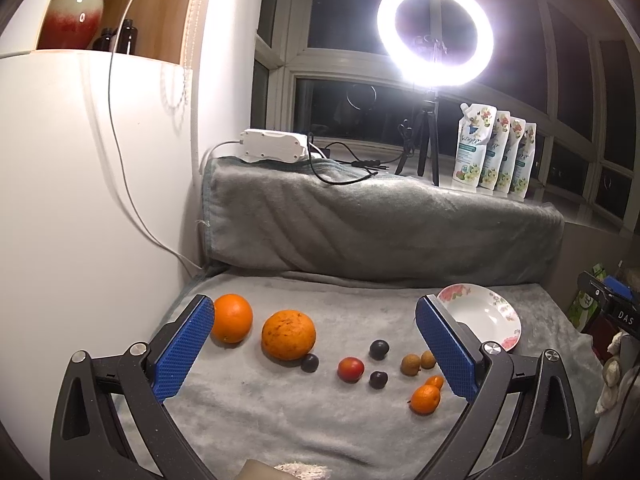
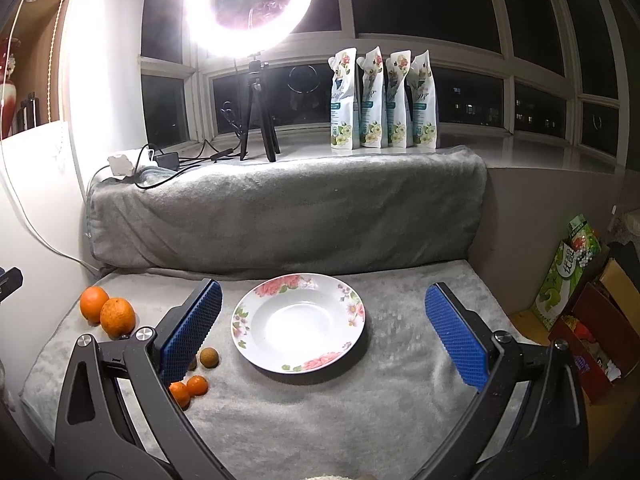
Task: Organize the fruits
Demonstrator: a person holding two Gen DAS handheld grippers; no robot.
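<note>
I am holding my left hand-held gripper point(image 1: 316, 348) and my right hand-held gripper point(image 2: 322, 334) spread wide and empty above the grey fleece blanket point(image 1: 280, 420), and nothing is sorted yet: the glossy floral plate point(image 2: 298, 322) is sitting bare at the right. Every fruit is lying loose on the soft pile to its left: two dimpled round oranges point(image 1: 288, 335), three smooth dark plums point(image 1: 379, 349), a shiny red fruit point(image 1: 350, 369), two rough brown longans point(image 1: 411, 364) and two small kumquats point(image 1: 425, 399).
</note>
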